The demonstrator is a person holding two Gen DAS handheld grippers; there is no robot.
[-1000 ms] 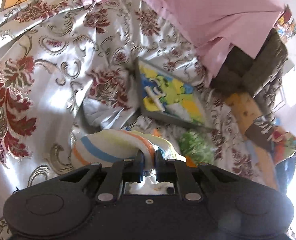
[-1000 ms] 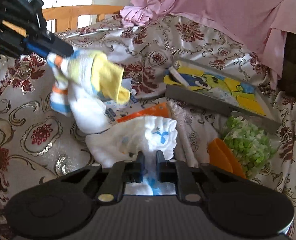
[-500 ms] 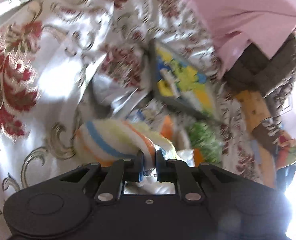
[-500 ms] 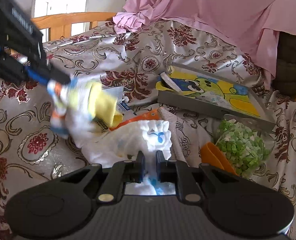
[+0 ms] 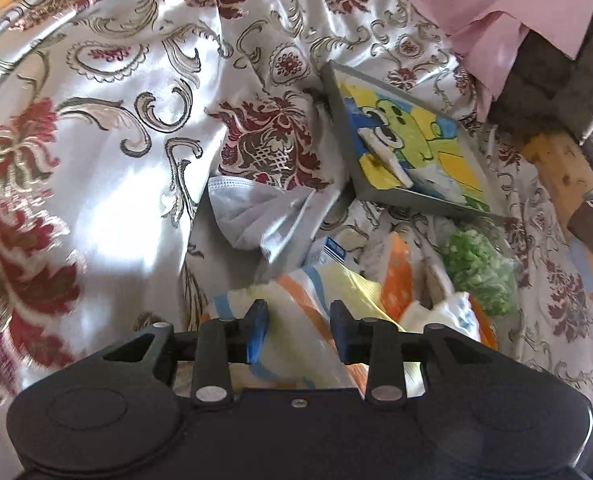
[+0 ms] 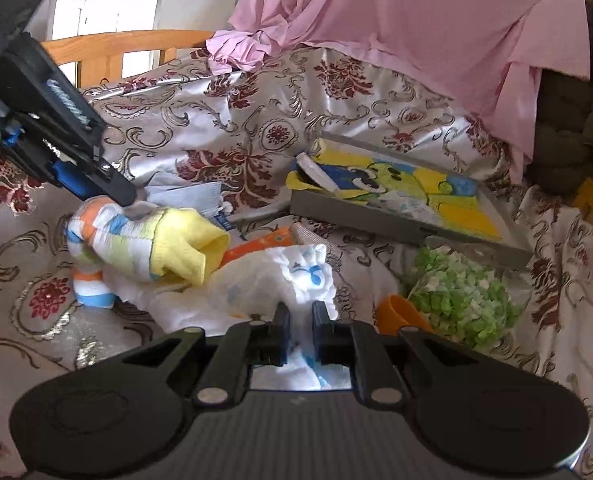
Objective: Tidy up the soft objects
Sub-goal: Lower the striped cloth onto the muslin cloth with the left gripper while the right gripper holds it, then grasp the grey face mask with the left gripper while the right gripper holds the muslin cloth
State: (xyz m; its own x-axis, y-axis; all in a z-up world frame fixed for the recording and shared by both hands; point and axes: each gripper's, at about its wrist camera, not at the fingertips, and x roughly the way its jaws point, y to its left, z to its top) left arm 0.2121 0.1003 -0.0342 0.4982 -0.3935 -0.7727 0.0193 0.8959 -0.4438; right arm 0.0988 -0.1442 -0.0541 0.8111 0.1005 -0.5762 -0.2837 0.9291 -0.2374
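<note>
Striped sock [image 6: 136,236] lying on white cloth [image 6: 256,280] on floral bedspread [image 5: 96,120], between just-opened jaws of left gripper [image 5: 298,326], unpinched. Right gripper [image 6: 300,334] clamped on white cloth. Picture frame [image 6: 396,204] beyond; no legible writing.

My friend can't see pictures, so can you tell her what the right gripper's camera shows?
The right gripper is shut on a white baby cloth lying on a flowery bedspread. Beside it, the left gripper, jaws just opening, sets down a striped sock. Behind lie a cartoon picture frame and a green bag.
</note>
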